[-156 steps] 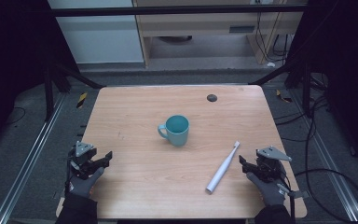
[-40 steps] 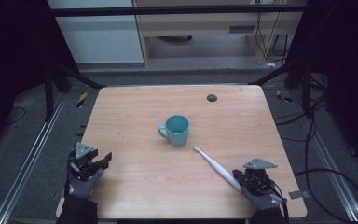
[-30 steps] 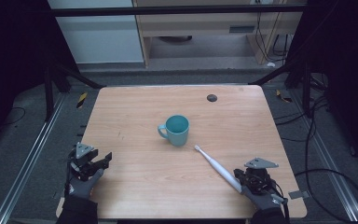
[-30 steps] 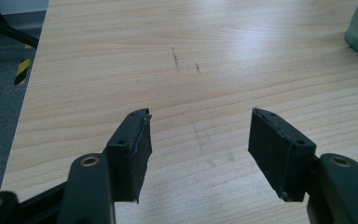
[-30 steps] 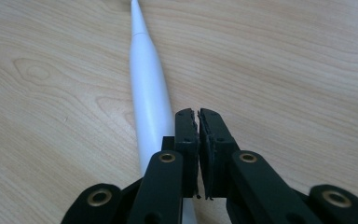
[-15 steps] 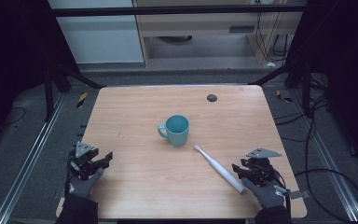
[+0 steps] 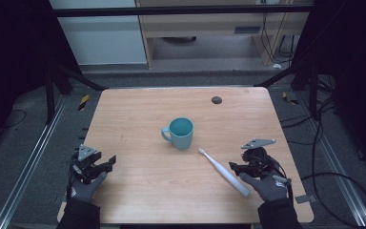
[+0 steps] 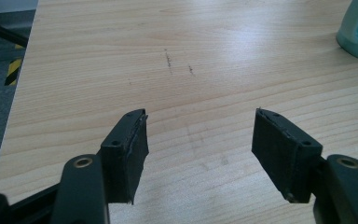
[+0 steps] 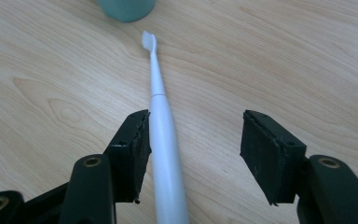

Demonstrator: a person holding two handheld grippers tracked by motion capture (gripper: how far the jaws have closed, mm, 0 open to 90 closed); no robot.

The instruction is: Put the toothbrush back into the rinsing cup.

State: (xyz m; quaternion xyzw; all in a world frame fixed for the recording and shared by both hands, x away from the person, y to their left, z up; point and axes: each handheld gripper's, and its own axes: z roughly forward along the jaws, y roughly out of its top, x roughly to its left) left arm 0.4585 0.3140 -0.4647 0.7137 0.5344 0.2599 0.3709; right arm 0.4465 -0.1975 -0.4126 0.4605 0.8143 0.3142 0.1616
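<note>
So the right gripper [image 9: 193,154] sits spread wide around the toothbrush [image 9: 161,135], left gripper [image 8: 200,156] idle and open too, probably next closing and dropping it in the mug [image 7: 181,133].

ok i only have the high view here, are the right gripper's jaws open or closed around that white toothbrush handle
Observer: Open. In the right gripper view the right gripper has a wide gap between its jaws, and the white plastic electric toothbrush lies on the wooden table close against the left-hand jaw, not clamped.
Operator: which way is the brush head pointing from there
Observer: Straight away from the jaws, with its bristled tip just short of the teal ceramic mug at the top edge.
Operator: and the left one, anything between its jaws
Observer: No. The left gripper is open over bare wood, with the mug off at the upper right corner.
</note>
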